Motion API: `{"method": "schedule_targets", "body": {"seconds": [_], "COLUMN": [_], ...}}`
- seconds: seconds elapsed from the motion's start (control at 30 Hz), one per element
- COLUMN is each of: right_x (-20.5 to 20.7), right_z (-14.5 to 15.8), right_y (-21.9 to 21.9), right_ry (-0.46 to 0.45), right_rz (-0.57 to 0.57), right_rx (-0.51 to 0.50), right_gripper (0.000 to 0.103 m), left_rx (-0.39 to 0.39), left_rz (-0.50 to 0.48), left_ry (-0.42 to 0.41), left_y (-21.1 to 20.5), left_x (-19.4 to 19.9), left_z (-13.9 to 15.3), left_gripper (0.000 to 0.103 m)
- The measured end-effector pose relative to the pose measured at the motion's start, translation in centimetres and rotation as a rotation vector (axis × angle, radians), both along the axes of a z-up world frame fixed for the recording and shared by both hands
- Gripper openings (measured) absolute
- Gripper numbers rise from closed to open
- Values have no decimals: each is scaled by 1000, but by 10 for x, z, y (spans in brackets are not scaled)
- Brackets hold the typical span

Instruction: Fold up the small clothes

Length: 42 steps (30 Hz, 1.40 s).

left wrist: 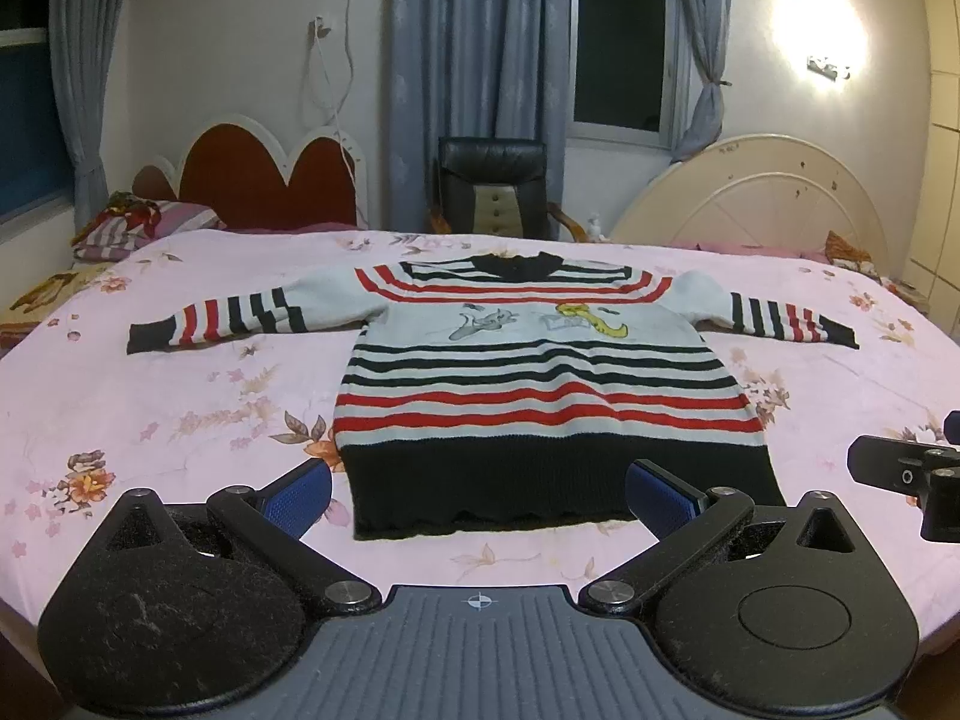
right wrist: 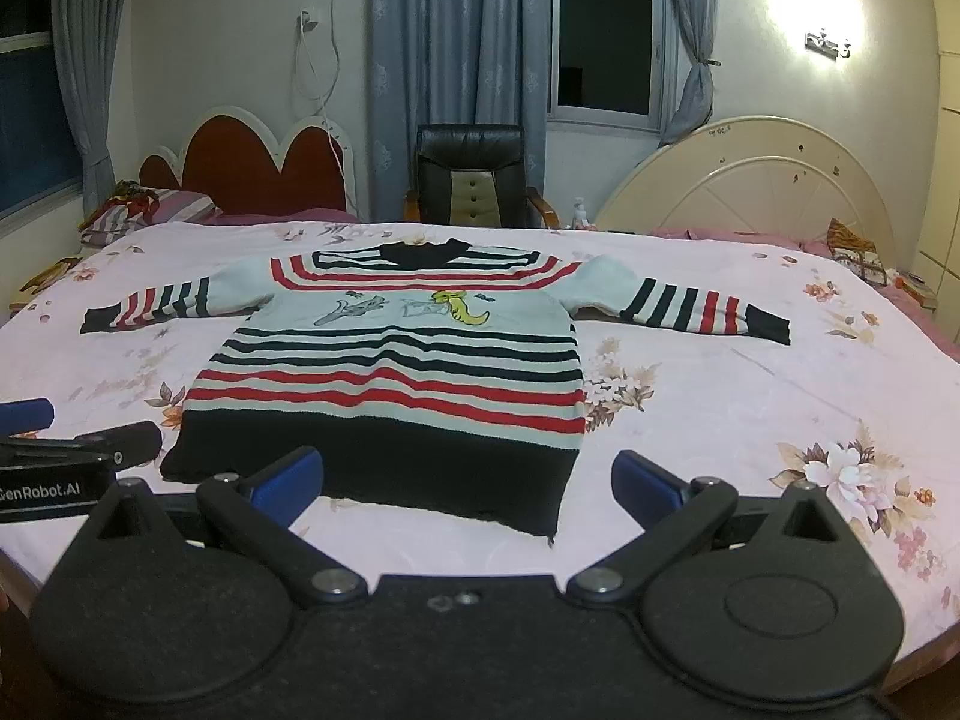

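Item: sweater (left wrist: 540, 372), small, knitted, striped in black, red and pale grey, with cartoon figures across the chest. Laid flat and face up on the bed (left wrist: 180, 396), both sleeves spread out sideways, dark hem nearest the grippers, collar toward the chair (left wrist: 492, 186) beyond the bed's far edge.

Handling, as judged: light, soft and limp; a thick knit that should bend easily and hold a fold loosely. It may drag on the sheet and bunch rather than slide. Not fragile. Best holds look to be the hem corners, the cuffs or the shoulder seams, pinching both layers together.

Left gripper (left wrist: 477, 495): above the near bed edge, tilted downward toward the sweater's hem. Blue fingers (left wrist: 300, 498) spread wide, nothing between them, apart from the cloth.

Right gripper (right wrist: 468, 483): beside the left, same downward tilt, facing the hem's right corner. Fingers spread wide, empty, not touching the sweater.

Task status: sweater fully unfolded; no fold begun.
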State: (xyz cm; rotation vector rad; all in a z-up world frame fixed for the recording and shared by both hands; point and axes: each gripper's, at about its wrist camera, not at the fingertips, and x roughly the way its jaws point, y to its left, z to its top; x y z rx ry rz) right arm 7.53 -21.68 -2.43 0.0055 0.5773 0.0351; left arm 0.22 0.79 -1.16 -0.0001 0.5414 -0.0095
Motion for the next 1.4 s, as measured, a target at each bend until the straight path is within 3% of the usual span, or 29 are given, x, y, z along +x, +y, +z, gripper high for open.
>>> {"method": "schedule_targets", "body": {"seconds": [1.4], "right_x": [-2], "right_z": [3], "right_y": [1], "right_ry": [-3], "right_rz": [-8], "right_rx": [6], "right_gripper": [102], "left_rx": [7], "left_rz": [-1], "left_ry": [1], "left_y": [-2], "left_x": [-4], "left_z": [0], "left_gripper": [103]}}
